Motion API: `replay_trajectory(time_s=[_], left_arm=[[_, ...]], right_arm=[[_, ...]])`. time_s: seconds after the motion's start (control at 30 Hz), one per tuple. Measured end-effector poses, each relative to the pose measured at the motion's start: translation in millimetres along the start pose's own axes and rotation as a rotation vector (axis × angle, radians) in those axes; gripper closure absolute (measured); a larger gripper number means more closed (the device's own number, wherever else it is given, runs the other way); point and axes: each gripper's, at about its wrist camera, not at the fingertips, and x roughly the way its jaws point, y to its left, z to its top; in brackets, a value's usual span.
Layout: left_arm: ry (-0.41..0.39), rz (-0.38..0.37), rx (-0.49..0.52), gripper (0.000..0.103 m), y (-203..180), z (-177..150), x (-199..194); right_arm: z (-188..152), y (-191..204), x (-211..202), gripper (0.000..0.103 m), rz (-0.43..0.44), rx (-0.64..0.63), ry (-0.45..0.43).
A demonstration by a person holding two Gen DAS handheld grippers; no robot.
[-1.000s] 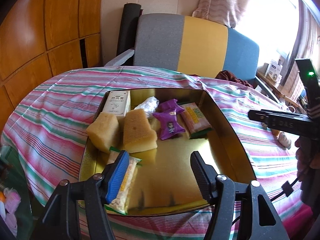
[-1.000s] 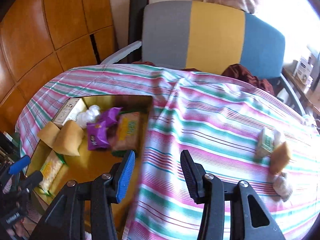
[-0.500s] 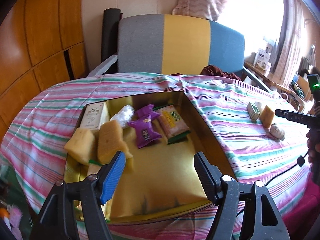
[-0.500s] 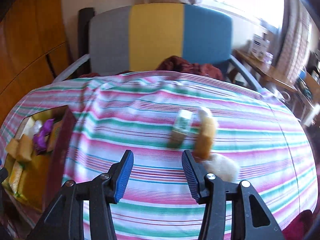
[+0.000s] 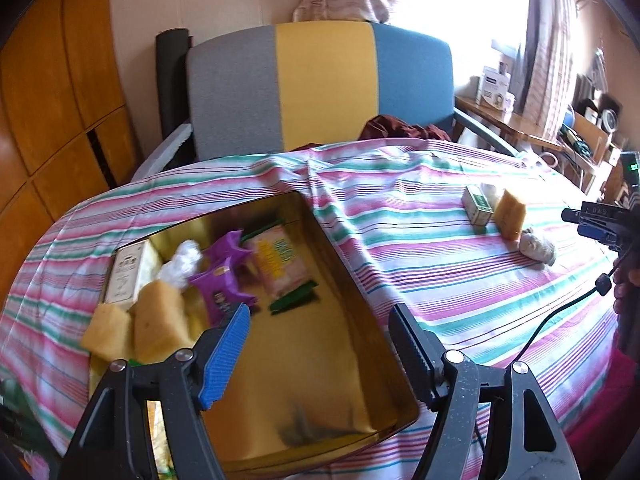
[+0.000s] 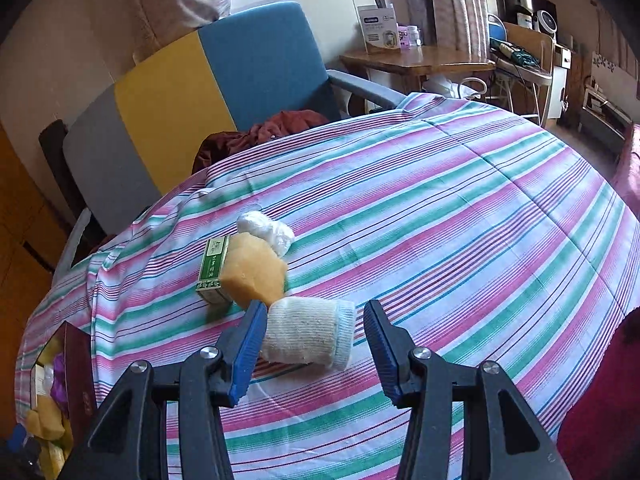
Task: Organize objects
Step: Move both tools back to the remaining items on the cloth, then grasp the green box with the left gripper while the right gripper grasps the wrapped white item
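A gold tin box (image 5: 356,312) lies on the striped tablecloth and holds yellow sponges (image 5: 160,326), purple packets (image 5: 220,292), a pink snack pack (image 5: 280,266), a white box (image 5: 126,276) and a white wad. My left gripper (image 5: 320,352) is open and empty above the box's near end. My right gripper (image 6: 314,350) is open, its jaws on either side of a rolled white sock (image 6: 308,334). Beside the sock lie a yellow sponge (image 6: 254,272), a green box (image 6: 214,266) and a white wad (image 6: 266,232). This group also shows in the left wrist view (image 5: 508,216).
A grey, yellow and blue chair (image 5: 320,88) stands behind the table with a dark red cloth (image 6: 264,132) on its seat. A wooden side table (image 6: 416,60) with clutter is at the right. The box's edge (image 6: 78,364) shows at the right wrist view's lower left.
My right gripper swung right from the box and closed in on the sock, which now lies between its open jaws. My left gripper pulled back and turned right above the box.
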Motion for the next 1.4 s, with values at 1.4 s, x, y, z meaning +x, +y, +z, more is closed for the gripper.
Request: replay_trajectory(time_s=[1.4], left_arm=[[0.139,-0.233,0.187,0.031,-204.8,141.1,192.1]], right_arm=[[-1.7,-45.6,16.4,0.052,0.130,0.264,0.135]])
